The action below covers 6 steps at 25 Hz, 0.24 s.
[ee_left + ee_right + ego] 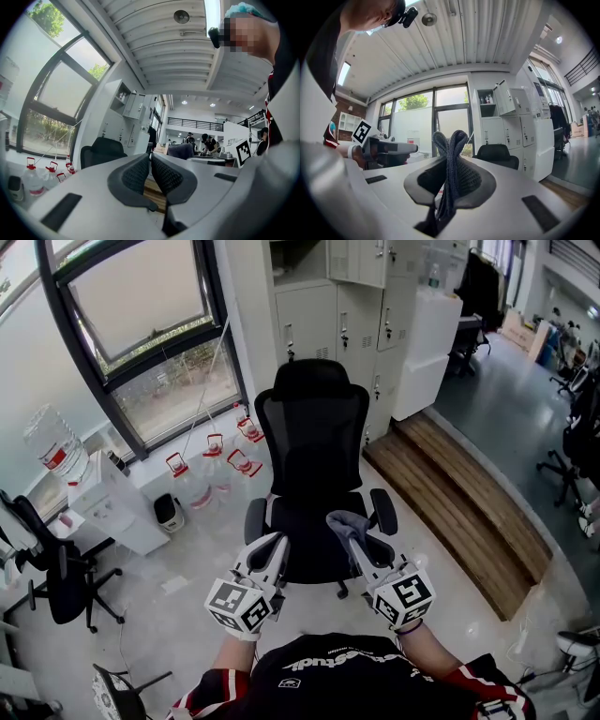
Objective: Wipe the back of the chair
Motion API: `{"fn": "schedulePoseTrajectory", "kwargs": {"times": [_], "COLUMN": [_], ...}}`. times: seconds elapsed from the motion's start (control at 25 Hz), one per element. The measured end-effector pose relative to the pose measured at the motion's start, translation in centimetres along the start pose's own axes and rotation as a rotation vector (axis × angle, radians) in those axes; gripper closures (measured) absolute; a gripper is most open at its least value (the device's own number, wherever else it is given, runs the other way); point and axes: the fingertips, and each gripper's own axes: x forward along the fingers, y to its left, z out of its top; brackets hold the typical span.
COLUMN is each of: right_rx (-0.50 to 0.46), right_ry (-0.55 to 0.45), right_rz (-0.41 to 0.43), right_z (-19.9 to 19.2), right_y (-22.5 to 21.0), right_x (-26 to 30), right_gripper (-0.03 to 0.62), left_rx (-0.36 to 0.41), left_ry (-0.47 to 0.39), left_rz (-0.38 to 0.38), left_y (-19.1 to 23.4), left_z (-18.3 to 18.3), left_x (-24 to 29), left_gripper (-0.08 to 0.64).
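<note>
Cloth (451, 140) clamped tight in right tool (352, 538), near chair (314, 432) seat. Left tool (150, 165) apparently closed, holding nothing.

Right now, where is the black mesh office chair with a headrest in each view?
Head view: the black mesh office chair is at the centre, its seat toward the person.
Left gripper view: left of centre, only its top showing.
Right gripper view: right of centre.
Shared landmark: the white metal lockers behind it.
</note>
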Motion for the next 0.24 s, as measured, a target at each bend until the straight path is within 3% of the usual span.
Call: {"fn": "schedulePoseTrajectory", "kwargs": {"times": [0.24], "right_rx": [-0.002], "right_ry": [0.000], "right_rz": [0.006], "right_z": [-0.31], "right_y": [0.62], "right_x": [-0.14], "right_gripper": [0.528], "left_rx": [0.002], "left_ry": [0.000], "left_rz": [0.002], "left_y": [0.06], "left_z": [-0.22], "left_x": [-0.54], "left_gripper": [0.523]}}
